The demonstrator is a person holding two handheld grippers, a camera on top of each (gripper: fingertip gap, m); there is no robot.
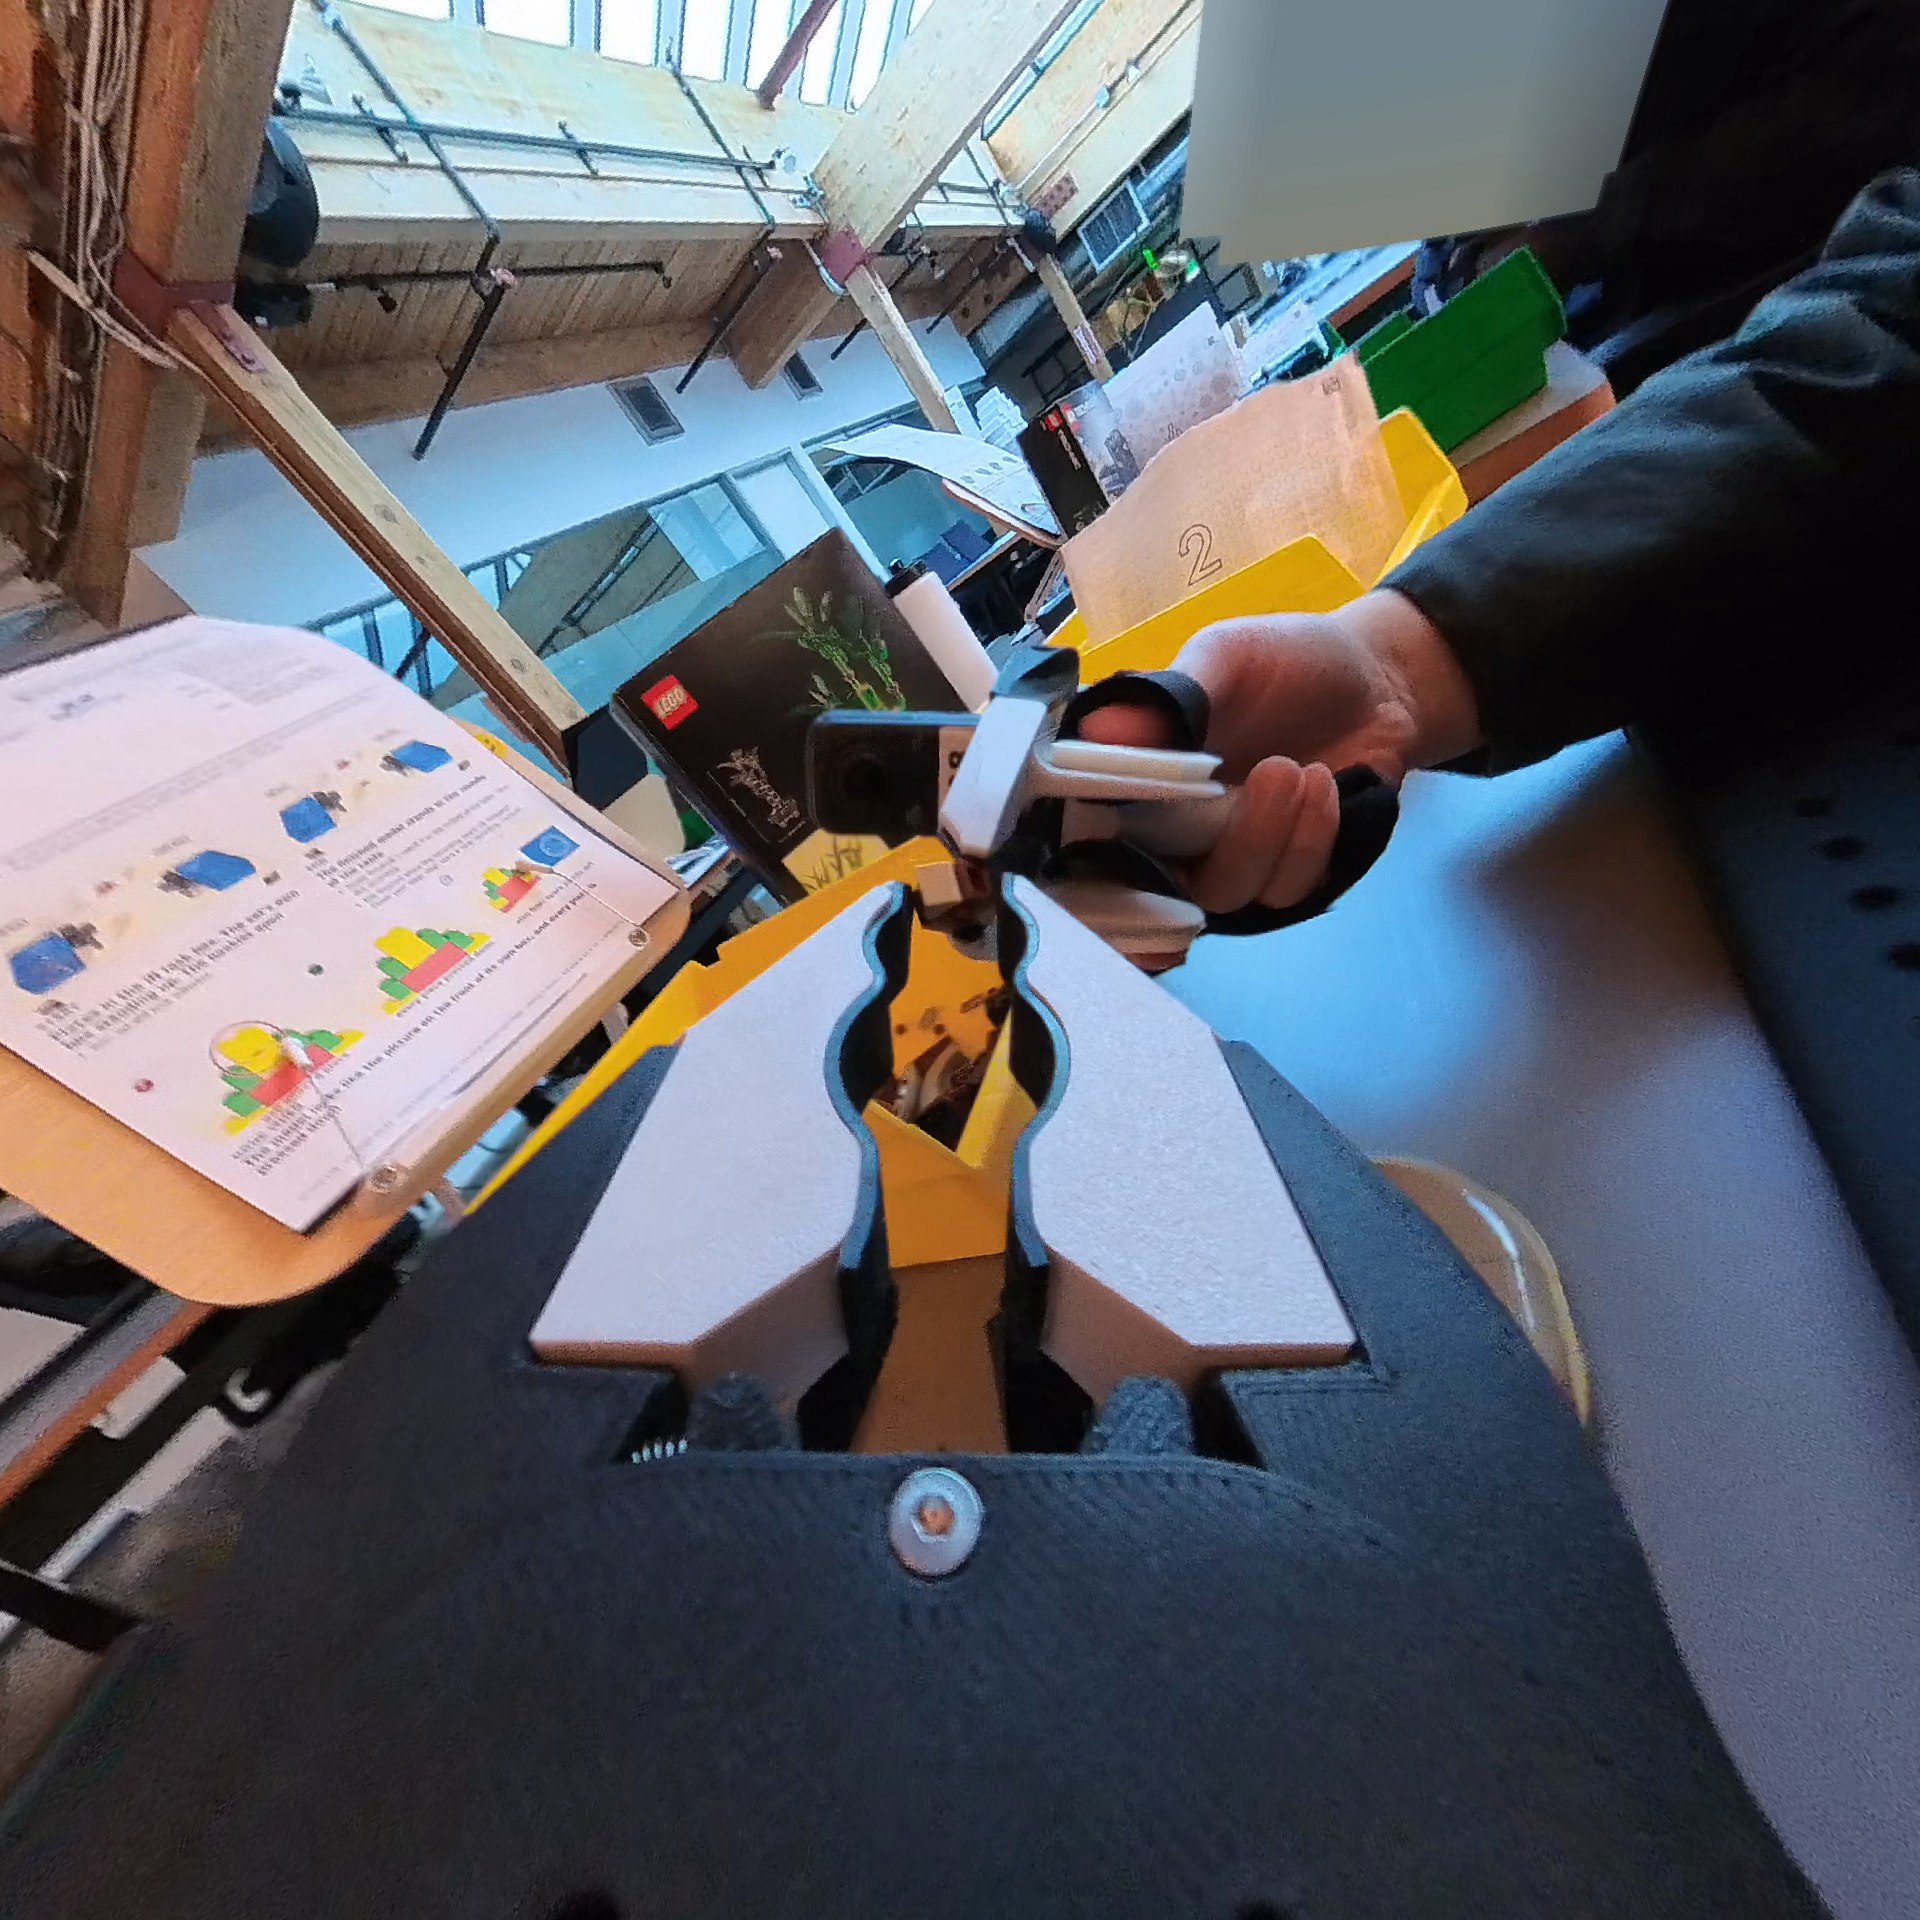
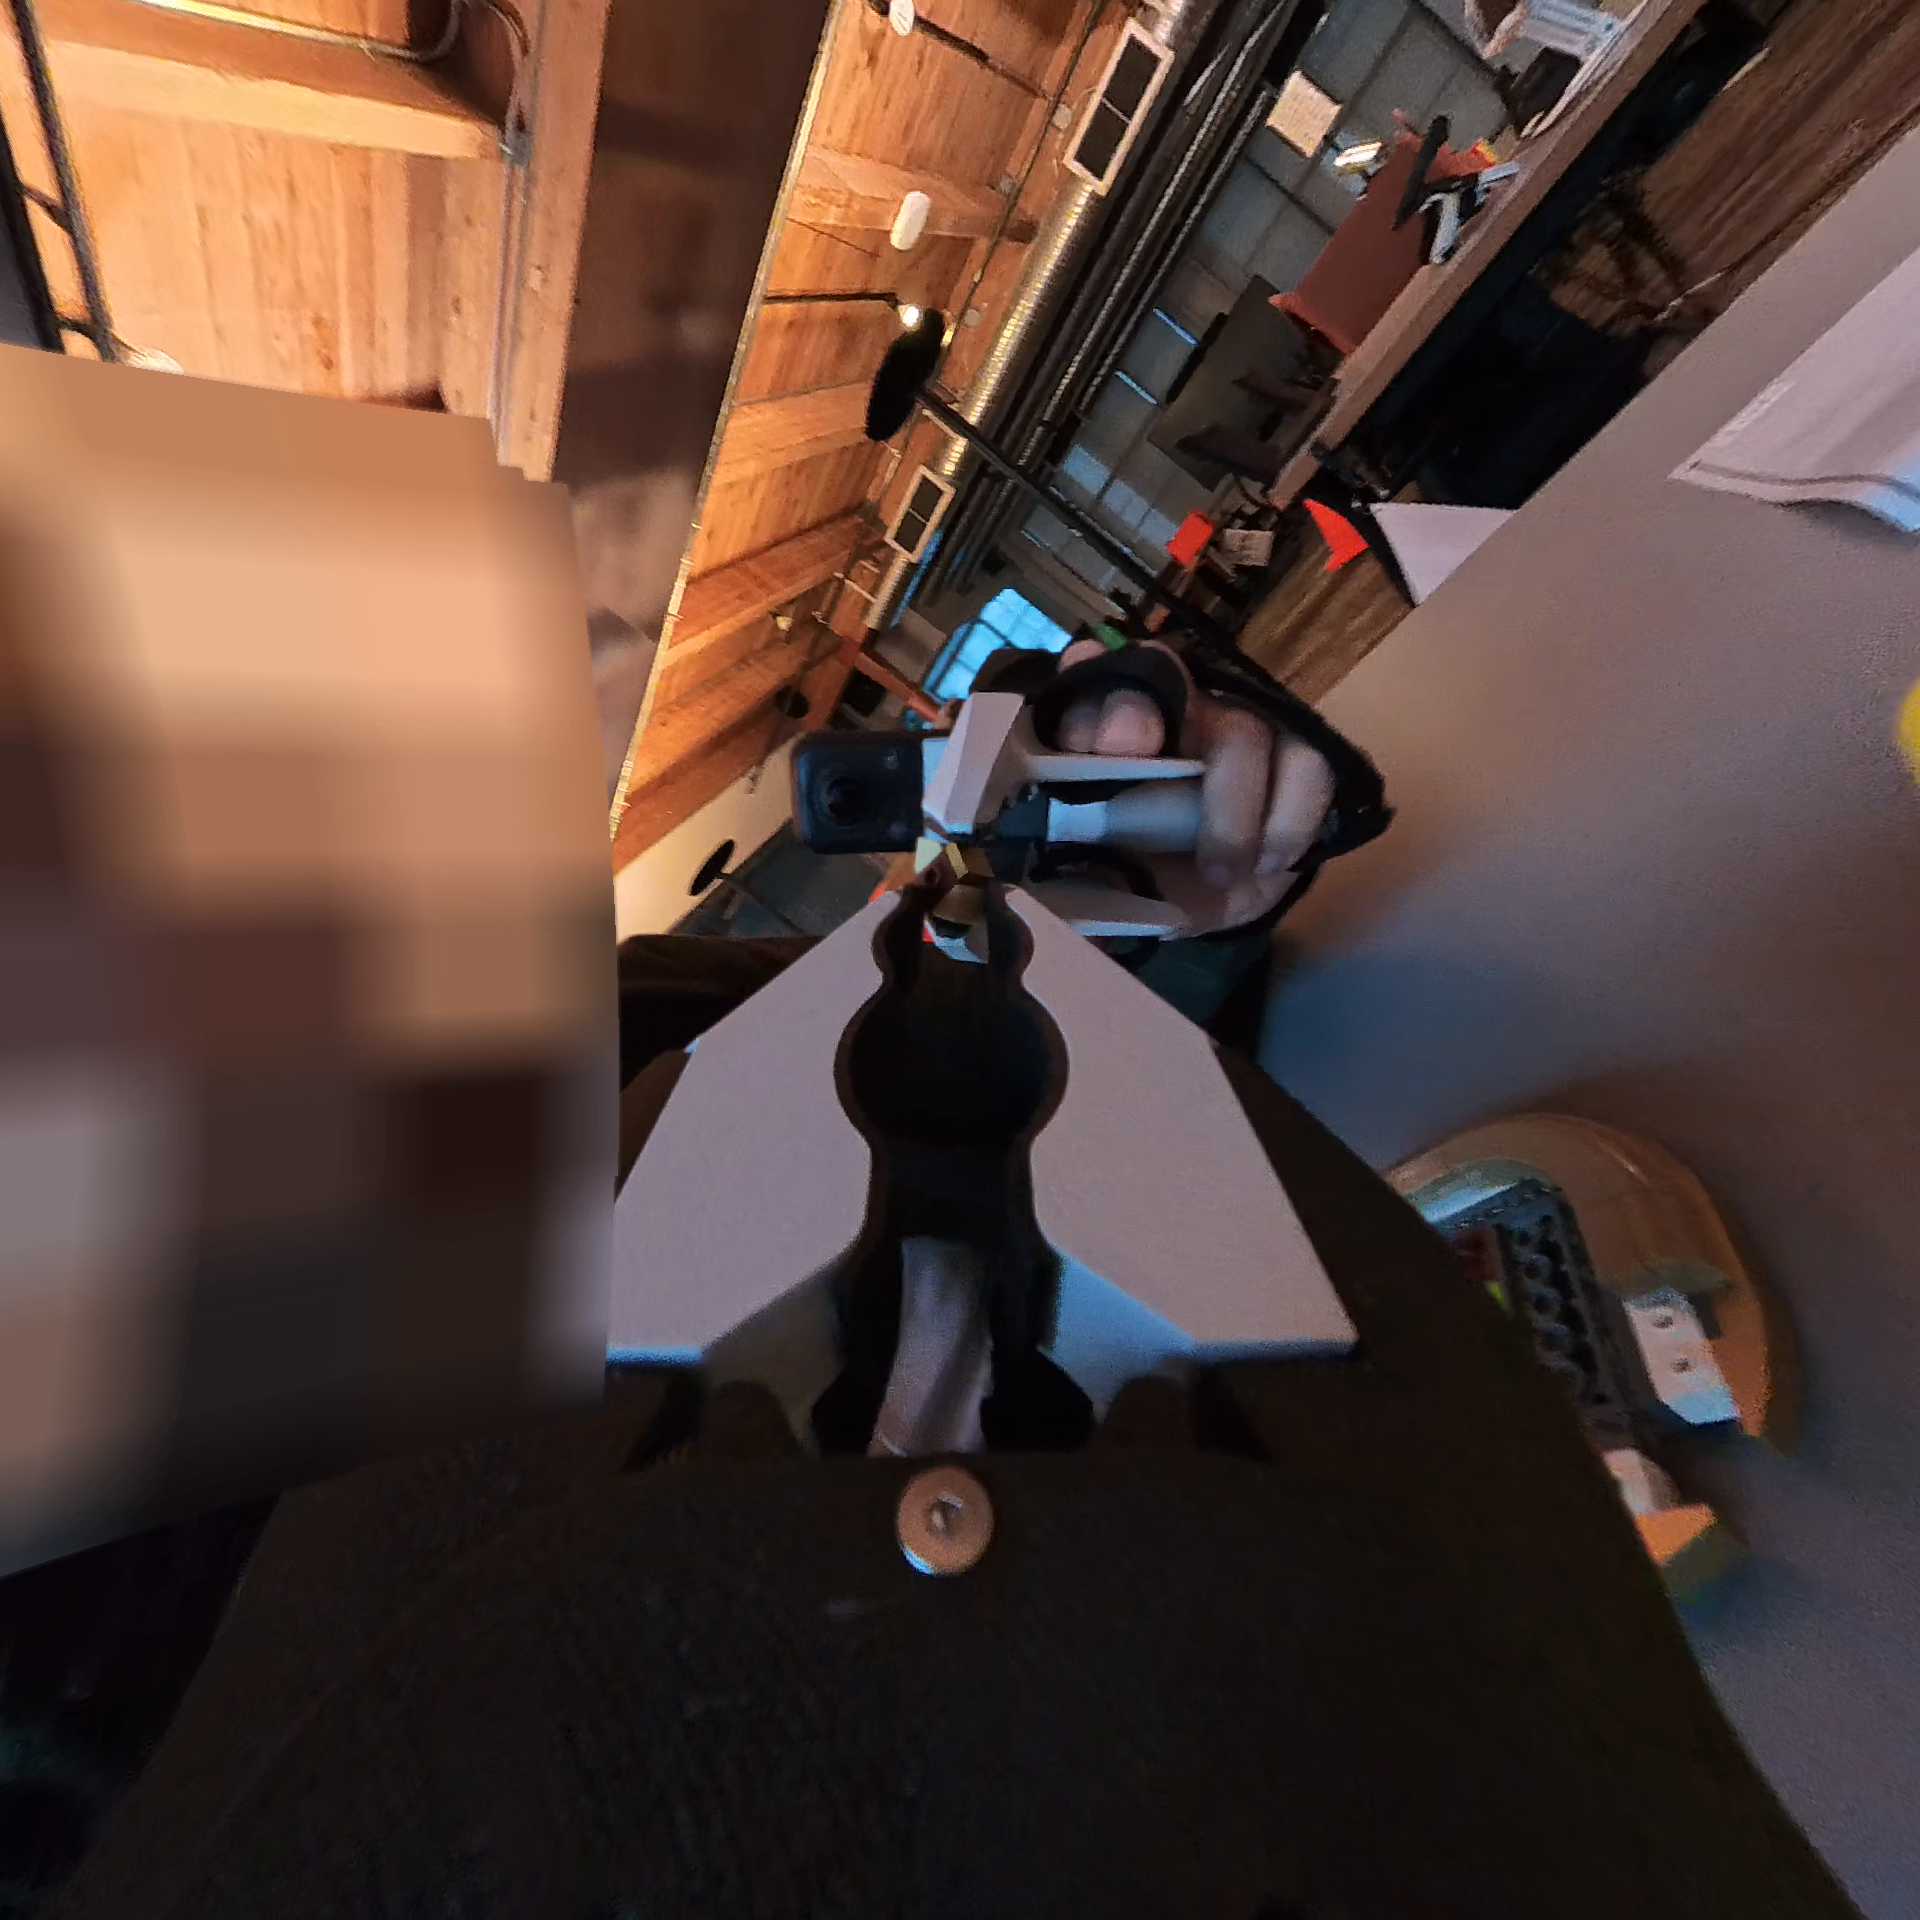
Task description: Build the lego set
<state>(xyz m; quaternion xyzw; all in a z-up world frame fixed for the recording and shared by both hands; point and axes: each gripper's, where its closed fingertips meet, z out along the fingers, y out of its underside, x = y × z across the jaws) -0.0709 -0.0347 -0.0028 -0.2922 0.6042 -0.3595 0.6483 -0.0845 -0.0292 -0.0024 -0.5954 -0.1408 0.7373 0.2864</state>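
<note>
Left tool (image 1: 951, 902): fingers narrowed to a slim gap, tips pinching a small white and reddish lego piece (image 1: 951, 888) right at the nose.
Right tool (image 2: 951, 914): same story from the other side, tips closed in on a little cluster of tan, dark and white bricks (image 2: 951, 899).
Key relation: the two tools meet nose to nose, up in the air, and the lego sits exactly where the tips touch, dead ahead of both along their long axes.
Nearer hand: neither wins; each reaches the piece equally, so the join looks like a straight push of tip toward tip.
Whose piece: too small and crowded to tell which tool holds which brick.
Room to move: open air all round the meeting point; yellow bin (image 1: 935, 1174) lies below the left tool.
Edges: instruction sheet (image 1: 260, 894) on its board off to one side, dark box (image 1: 769, 707) beyond.
Partly built model (image 2: 1558, 1299): down on the table (image 2: 1558, 831), well apart from the tips.
</note>
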